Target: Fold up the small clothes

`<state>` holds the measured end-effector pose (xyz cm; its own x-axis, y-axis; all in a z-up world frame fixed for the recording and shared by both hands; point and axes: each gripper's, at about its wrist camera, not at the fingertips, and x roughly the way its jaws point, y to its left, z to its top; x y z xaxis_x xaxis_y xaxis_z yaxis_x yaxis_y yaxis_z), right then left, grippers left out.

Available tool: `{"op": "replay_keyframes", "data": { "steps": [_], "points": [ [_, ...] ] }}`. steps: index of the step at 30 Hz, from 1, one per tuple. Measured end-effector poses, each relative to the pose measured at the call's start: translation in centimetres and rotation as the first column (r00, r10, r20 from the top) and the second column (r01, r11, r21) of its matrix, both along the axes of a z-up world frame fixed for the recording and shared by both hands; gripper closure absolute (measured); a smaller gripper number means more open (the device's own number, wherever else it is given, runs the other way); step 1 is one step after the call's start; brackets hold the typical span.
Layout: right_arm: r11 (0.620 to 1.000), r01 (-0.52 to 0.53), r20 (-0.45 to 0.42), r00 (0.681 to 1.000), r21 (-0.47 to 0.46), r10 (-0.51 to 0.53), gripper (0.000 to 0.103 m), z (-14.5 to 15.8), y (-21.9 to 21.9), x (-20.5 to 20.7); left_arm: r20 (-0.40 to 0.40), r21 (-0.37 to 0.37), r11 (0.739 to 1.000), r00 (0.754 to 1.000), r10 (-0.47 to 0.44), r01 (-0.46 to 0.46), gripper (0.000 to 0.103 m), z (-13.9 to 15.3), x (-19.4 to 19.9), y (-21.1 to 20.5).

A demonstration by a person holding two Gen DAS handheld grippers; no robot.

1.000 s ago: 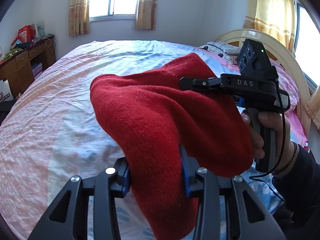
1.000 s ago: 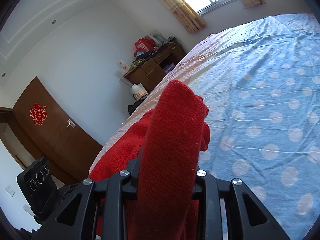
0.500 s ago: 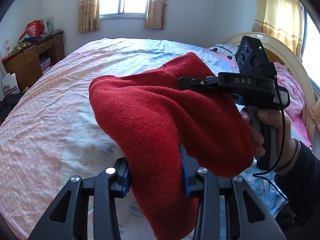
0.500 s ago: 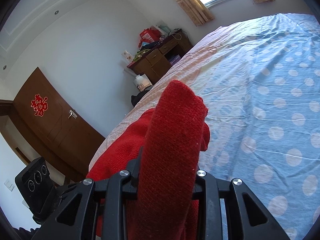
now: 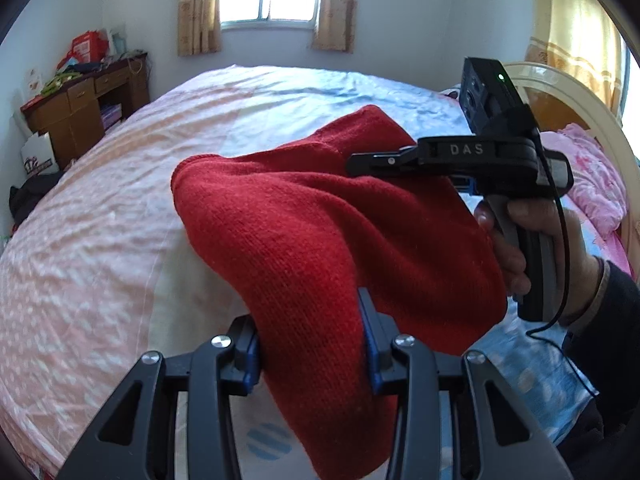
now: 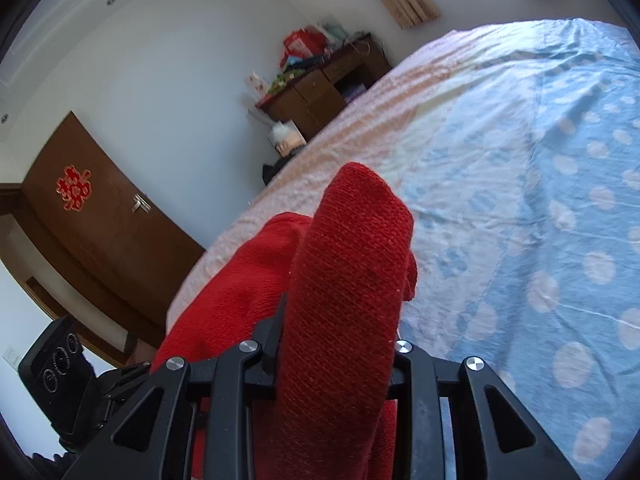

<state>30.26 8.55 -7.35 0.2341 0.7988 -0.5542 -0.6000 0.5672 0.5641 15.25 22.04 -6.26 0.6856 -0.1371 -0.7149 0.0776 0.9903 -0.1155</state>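
A red knit garment (image 5: 312,232) hangs in the air above the bed, held between both grippers. My left gripper (image 5: 310,344) is shut on its near edge, and the cloth drapes down between the jaws. My right gripper (image 6: 334,348) is shut on another part of the same garment (image 6: 344,280), which bulges up past the jaws. In the left wrist view the right gripper (image 5: 372,158) reaches in from the right, held by a hand, with its fingers against the far side of the cloth.
The bed (image 5: 120,208) has a pink and blue dotted sheet (image 6: 540,200). A cream headboard (image 5: 584,112) and pink pillow (image 5: 596,184) are at the right. A wooden desk (image 5: 80,112) with clutter stands left, a brown door (image 6: 100,216) beyond.
Both grippers have swung with the garment still held, so the room has shifted in both views: the desk and window came further in. The grip on the cloth is unchanged.
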Motion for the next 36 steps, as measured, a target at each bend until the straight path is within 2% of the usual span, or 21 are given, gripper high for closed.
{"op": "replay_keyframes", "data": {
  "steps": [7, 18, 21, 24, 28, 31, 36],
  "points": [
    [0.999, -0.02, -0.037, 0.999, -0.049, 0.018, 0.073, -2.4, 2.7, 0.8, -0.039, -0.022, 1.0, 0.999, 0.021, -0.022, 0.061, -2.3, -0.7, 1.0],
    [0.995, -0.008, -0.06, 0.998, -0.103, 0.002, 0.071, -4.6, 3.4, 2.0, -0.023, -0.044, 0.999, 1.0, 0.017, -0.018, 0.057, -2.7, -1.5, 1.0],
    [0.995, 0.004, -0.079, 0.997, -0.097, -0.012, 0.067, -5.1, 2.3, 2.0, -0.028, -0.03, 0.999, 0.999, 0.034, -0.035, 0.045, -2.6, -2.0, 1.0],
    [0.993, 0.043, -0.074, 0.996, -0.106, -0.051, 0.053, -5.2, 1.4, 1.9, -0.028, -0.021, 0.999, 0.999, 0.046, -0.047, 0.041, -2.5, -2.4, 1.4],
    [0.985, 0.083, -0.02, 0.996, -0.15, -0.087, 0.05, -4.4, 0.9, 1.4, -0.013, 0.008, 0.998, 0.998, 0.061, -0.061, 0.039, -1.8, -3.3, 1.7],
    [0.972, 0.134, 0.043, 0.991, -0.192, -0.128, 0.043, -3.2, 0.6, 0.5, 0.013, 0.047, 0.992, 0.994, 0.113, -0.113, 0.03, -0.8, -3.6, 2.2],
    [0.905, 0.299, 0.18, 0.95, -0.302, -0.254, 0.039, -0.7, 0.1, -1.8, 0.073, 0.046, 0.975, 0.974, 0.215, -0.219, 0.013, 1.3, -4.4, 3.4]
  ]
}}
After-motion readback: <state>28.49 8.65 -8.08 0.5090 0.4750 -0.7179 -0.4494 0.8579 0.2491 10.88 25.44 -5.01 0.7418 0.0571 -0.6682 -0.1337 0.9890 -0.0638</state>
